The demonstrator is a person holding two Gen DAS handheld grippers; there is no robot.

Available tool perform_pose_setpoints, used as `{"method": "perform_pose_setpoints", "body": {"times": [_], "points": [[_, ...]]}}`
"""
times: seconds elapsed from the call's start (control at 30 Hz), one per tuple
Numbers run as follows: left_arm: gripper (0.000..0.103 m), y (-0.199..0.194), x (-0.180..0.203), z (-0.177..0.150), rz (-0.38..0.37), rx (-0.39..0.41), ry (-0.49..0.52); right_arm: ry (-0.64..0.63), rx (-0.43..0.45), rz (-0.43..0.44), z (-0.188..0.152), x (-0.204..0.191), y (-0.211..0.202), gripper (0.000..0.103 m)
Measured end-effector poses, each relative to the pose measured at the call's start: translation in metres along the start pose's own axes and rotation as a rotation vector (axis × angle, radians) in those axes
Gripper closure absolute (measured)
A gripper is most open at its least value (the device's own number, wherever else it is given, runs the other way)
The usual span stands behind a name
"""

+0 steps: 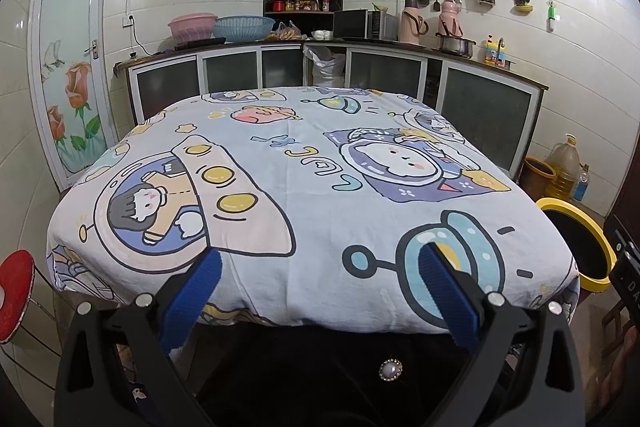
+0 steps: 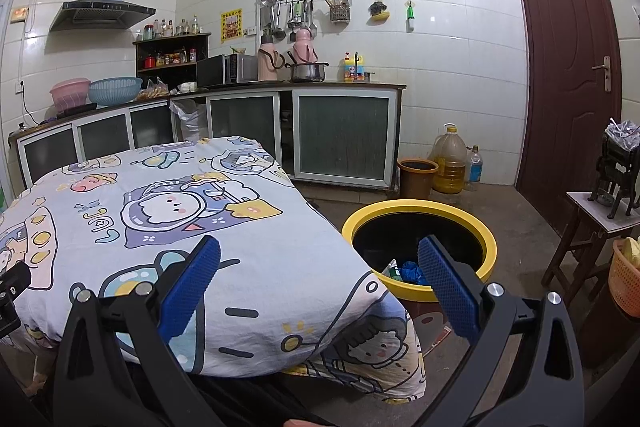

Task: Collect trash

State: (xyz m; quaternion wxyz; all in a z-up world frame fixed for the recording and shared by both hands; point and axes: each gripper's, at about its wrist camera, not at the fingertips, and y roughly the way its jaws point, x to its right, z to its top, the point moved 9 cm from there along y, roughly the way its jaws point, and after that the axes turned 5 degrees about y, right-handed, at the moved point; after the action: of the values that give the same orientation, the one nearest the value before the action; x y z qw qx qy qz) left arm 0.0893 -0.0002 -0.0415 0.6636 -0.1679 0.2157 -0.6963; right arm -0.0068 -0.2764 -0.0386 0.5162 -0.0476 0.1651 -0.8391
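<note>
A round bin with a yellow rim (image 2: 418, 211) stands on the floor to the right of the table; it also shows in the left wrist view (image 1: 576, 211). Inside it lie blue crumpled trash (image 2: 412, 273) and a green-white piece (image 2: 394, 269). The table carries a cartoon space-print cloth (image 1: 304, 179), also seen in the right wrist view (image 2: 160, 211), with no loose item on it. My left gripper (image 1: 320, 263) is open and empty over the table's near edge. My right gripper (image 2: 320, 251) is open and empty over the table's right corner, beside the bin.
Kitchen counters with cabinets (image 2: 340, 135) run along the back walls. A brown bucket (image 2: 416, 177), an oil jug (image 2: 450, 159) and a bottle (image 2: 474, 167) stand on the floor. A wooden stool (image 2: 592, 227) and an orange basket (image 2: 626, 279) are at right, near a brown door (image 2: 568, 59).
</note>
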Motion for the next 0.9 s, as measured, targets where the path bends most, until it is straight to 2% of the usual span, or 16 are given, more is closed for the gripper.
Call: {"method": "perform_pose_setpoints", "body": {"times": [0.9], "points": [[0.008, 0.0032, 0.0017, -0.0036, -0.011, -0.014, -0.001, 0.004, -0.019, -0.003, -0.0055, 0.0012, 0.0030, 0.008]]}}
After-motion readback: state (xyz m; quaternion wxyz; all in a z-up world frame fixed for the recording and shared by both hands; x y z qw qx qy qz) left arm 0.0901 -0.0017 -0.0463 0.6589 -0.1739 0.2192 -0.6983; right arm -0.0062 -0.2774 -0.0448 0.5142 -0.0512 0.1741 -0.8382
